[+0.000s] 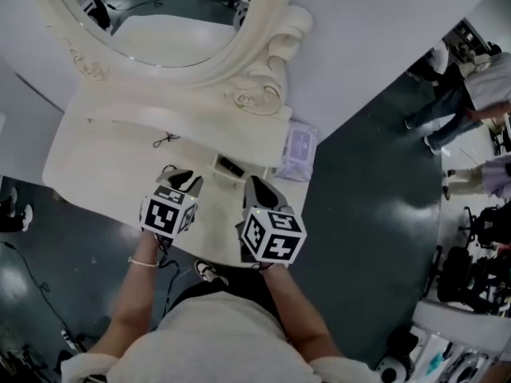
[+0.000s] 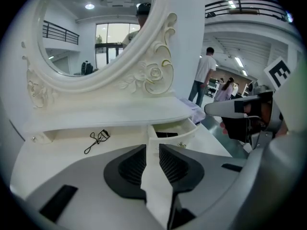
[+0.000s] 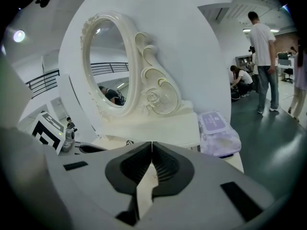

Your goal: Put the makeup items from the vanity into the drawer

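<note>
Nearest the person, the left gripper (image 2: 152, 150) hovered over the vanity (image 1: 104, 154) with its jaws a little apart and nothing between them. Beside it, the right gripper (image 3: 151, 145) had its jaw tips closed together, also empty. Just beyond the jaws, the small drawer (image 2: 186, 137) stood pulled open, with one dark, flat item (image 2: 166, 134) lying inside; what it was could not be made out. Left of the drawer, an eyelash curler (image 2: 97, 140) lay on the vanity top, outside the drawer. Farther right, a purple pack of wipes (image 3: 218, 128) sat at the vanity's edge. Behind everything rose the oval mirror (image 2: 96, 28).
</note>
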A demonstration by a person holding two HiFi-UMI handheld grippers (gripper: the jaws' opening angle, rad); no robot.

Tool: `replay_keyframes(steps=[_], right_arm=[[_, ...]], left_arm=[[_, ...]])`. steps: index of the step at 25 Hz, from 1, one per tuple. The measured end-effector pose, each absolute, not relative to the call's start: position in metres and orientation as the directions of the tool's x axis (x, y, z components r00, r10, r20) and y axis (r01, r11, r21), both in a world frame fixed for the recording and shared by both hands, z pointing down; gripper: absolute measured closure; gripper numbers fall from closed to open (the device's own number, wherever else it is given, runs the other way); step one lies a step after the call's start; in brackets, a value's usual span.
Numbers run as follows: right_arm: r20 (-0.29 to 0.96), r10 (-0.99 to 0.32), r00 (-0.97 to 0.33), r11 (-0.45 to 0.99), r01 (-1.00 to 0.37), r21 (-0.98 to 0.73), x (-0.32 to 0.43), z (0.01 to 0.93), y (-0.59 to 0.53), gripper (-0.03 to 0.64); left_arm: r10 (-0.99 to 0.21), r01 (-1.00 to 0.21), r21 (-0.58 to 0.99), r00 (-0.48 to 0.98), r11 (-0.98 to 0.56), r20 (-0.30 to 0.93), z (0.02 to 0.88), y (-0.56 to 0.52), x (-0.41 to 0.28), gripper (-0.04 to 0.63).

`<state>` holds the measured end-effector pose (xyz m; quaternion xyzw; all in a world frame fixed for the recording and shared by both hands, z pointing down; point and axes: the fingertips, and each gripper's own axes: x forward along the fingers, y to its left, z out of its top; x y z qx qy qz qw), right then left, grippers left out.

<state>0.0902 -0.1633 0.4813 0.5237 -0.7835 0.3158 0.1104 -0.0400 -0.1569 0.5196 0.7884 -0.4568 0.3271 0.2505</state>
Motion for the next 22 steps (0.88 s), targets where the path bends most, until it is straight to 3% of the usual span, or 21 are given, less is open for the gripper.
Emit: replay_keyframes(steps=[7,22], right_arm=[[0.497,-0.712,-0.496,0.355,-0.865,-0.356,0.048,0.473,-0.153,0.598],[0.451,-0.654,-0.607,0.519,-0.794,-0.316,-0.038,0.448,-0.125,0.598]], left_arm=[[-0.665,-0.941,0.096,0.299,-0.325,0.685,0.503,-0.140,-0.086,0.566],[-0.822,-0.982,0.161,0.172,-0.099,0.543,0.462,-0.097,-0.167,0.578]])
